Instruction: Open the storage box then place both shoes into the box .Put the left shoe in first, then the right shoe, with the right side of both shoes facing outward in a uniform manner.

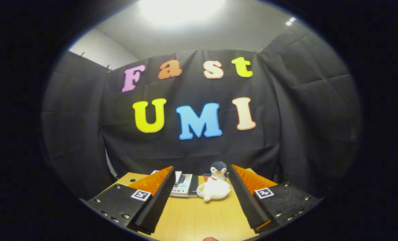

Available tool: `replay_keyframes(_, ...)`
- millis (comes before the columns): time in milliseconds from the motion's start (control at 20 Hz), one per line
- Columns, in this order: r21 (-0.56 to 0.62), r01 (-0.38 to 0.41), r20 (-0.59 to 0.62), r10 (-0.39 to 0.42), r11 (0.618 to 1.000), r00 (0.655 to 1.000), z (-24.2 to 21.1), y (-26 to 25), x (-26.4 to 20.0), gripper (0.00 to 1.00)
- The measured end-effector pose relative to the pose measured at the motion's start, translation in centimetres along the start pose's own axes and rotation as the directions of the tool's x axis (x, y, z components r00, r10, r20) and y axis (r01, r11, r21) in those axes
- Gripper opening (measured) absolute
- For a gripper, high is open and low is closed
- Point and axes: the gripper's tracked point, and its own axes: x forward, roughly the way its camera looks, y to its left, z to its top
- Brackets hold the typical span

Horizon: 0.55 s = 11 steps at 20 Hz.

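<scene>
Wooden and pale, the worktop [199,217] runs away from the camera toward the black cloth wall of the booth. At its far end some flat books [185,187] lie together, just beyond the tips of the tool. Beside them a white plush seal [215,190] lies on its side, and a small plush penguin [218,170] stands upright right behind it, near the cloth.

About the storage box and the two shoes, I cannot say where they are: the stretch of worktop ahead carries none of them, so the direction from the tool to the box, and the long axis of each shoe, cannot be judged from this moment. How far the task has come is also not settled by what is seen.

Pointing level and straight ahead, the tool [200,174] is held above the near part of the worktop. Its two fingers stand wide apart, with bare wood between them. They hold nothing and touch nothing; the seal and the books are seen in the gap but lie beyond the tips.
</scene>
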Motion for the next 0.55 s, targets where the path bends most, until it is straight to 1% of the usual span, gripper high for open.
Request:
replay_keyframes(200, -0.002, 0.042, 0.023, -0.041, 0.999, 0.999, 0.0, -2.1, -0.1, 0.97)
replay_keyframes(350, -0.030, 0.070, 0.049, -0.068, 0.997, 0.996, 0.3, -2.9, -0.1, 0.97)
replay_keyframes(550, -0.037, 0.060, 0.078, -0.057, 0.998, 0.995, 0.7, -2.5, 0.0, 0.97)
